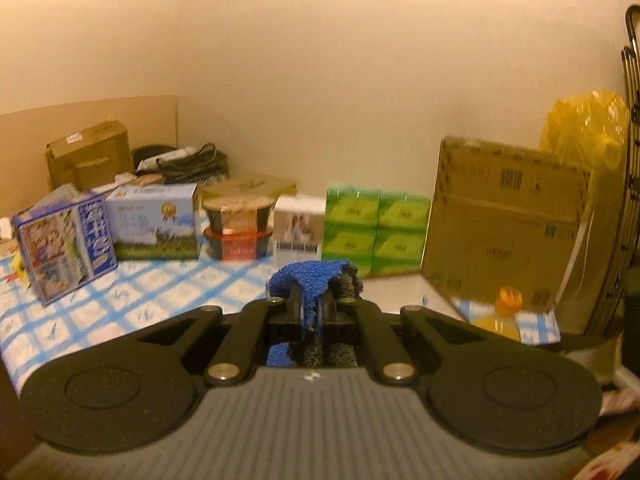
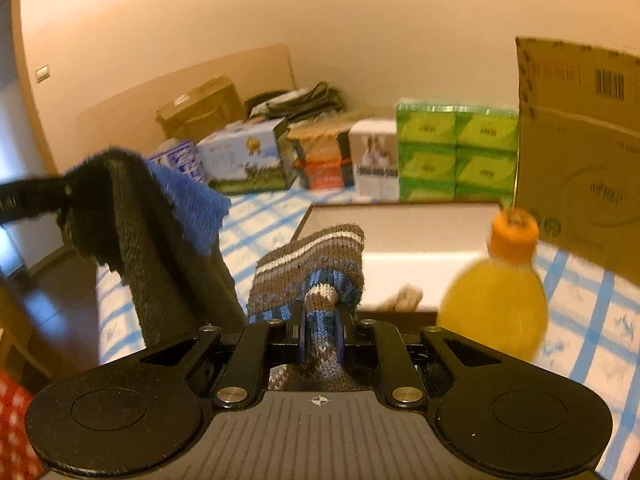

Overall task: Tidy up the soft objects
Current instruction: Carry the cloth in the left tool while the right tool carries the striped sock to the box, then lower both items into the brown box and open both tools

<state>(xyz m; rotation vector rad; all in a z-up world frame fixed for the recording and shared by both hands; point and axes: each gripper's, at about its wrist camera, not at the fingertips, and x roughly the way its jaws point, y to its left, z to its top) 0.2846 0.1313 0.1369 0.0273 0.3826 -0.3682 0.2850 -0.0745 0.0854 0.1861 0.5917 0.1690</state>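
Print on boxes (image 1: 156, 220) beside green tissue packs (image 1: 374, 228) blurred, unreadable. Juice bottle (image 2: 496, 300) smeared, label unreadable. Small pale thing (image 2: 404, 298) left of bottle unidentifiable. Cardboard box (image 2: 580, 152) above bottle cut by picture edge.

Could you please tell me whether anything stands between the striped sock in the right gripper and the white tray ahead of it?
Nothing visible does. The right gripper is shut on the striped sock, and the white tray lies open straight ahead. The orange juice bottle stands off to the right, near the tray's edge, not across the path.
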